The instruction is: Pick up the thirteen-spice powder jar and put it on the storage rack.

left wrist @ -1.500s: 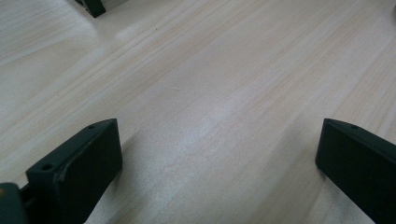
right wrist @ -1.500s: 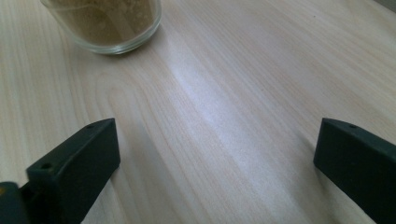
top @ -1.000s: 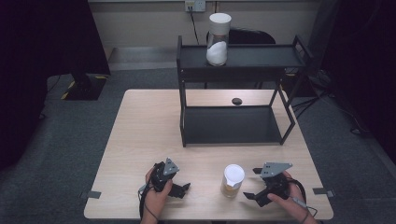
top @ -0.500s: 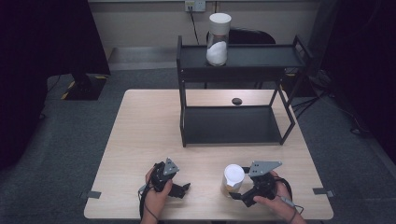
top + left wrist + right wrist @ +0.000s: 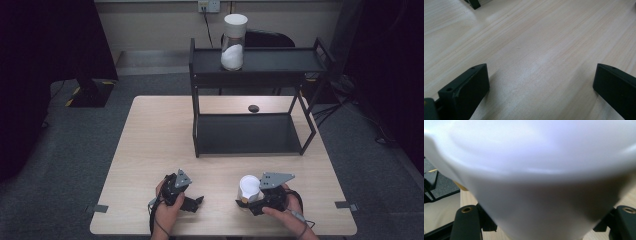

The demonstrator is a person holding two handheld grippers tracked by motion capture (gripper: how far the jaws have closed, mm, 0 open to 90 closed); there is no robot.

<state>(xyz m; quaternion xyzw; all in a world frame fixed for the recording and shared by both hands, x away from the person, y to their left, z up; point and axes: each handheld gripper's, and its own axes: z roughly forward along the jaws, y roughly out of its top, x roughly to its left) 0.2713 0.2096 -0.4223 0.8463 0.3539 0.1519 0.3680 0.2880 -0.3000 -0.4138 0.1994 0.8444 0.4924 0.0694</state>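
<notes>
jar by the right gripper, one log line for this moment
right gripper: fingers just closed on jar | left gripper: open, idle on table | second jar: on rack top

We're looking at a lab-style test room: a bare pale wood counter [image 5: 165,135] on grey carpet [image 5: 80,150], tape marks [image 5: 98,208] beside its legs, a black metal shelf [image 5: 260,62] staged on top, a wall socket [image 5: 209,6] with trailing cables, dark curtains [image 5: 45,45] either side.
</notes>
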